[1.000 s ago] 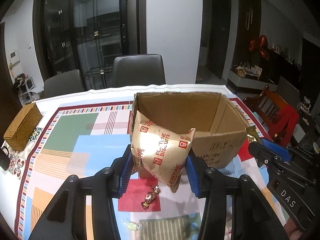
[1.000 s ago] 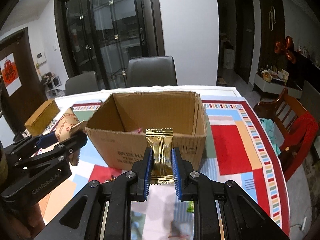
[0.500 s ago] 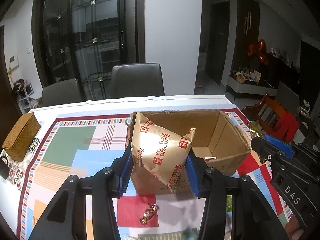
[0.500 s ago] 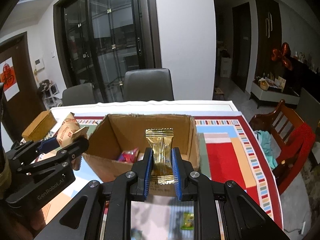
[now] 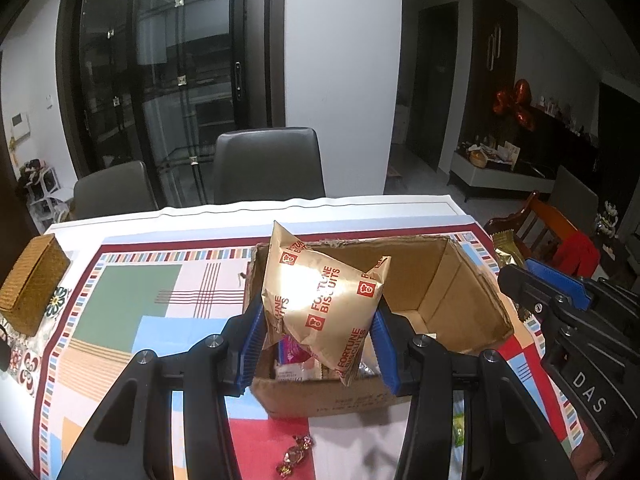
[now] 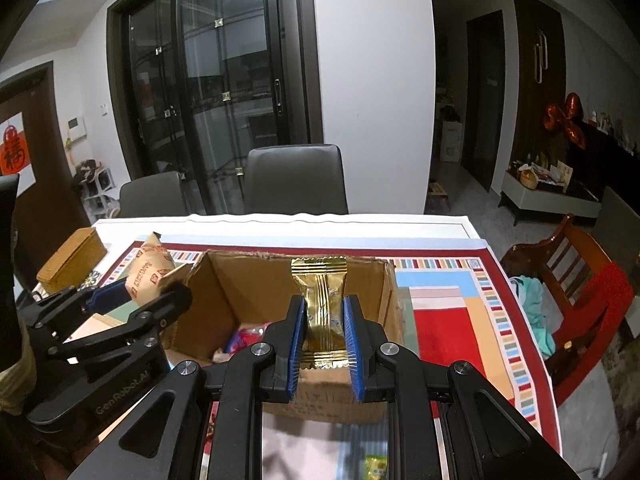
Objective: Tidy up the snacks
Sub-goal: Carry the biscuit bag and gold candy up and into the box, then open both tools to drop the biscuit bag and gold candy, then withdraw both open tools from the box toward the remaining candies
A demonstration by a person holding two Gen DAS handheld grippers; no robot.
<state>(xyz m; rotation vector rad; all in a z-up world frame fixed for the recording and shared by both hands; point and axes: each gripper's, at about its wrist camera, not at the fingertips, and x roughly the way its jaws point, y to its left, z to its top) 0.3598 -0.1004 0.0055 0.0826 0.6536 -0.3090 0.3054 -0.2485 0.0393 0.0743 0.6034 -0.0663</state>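
My left gripper (image 5: 318, 334) is shut on a puffy gold bag of Fortune Biscuits (image 5: 320, 306), held over the near left corner of an open cardboard box (image 5: 460, 280). The right wrist view shows my right gripper (image 6: 323, 316) shut on a slim gold snack packet (image 6: 323, 300), upright above the box's (image 6: 256, 284) near wall. Pink and red snack packs (image 6: 246, 338) lie on the box floor. From the right wrist view the left gripper (image 6: 136, 300) and its biscuit bag (image 6: 150, 270) hang at the box's left side.
A wrapped candy (image 5: 294, 456) and a green sweet (image 6: 376, 466) lie on the patterned tablecloth (image 5: 120, 320) in front of the box. A woven box (image 5: 32, 284) sits at the table's left edge. Dark chairs (image 5: 268, 168) stand behind; a wooden chair (image 6: 576, 280) stands right.
Both grippers moved forward and a little up, from in front of the box to over its near edge. The inside of the box and its snack packs came into view. Both grips are unchanged.
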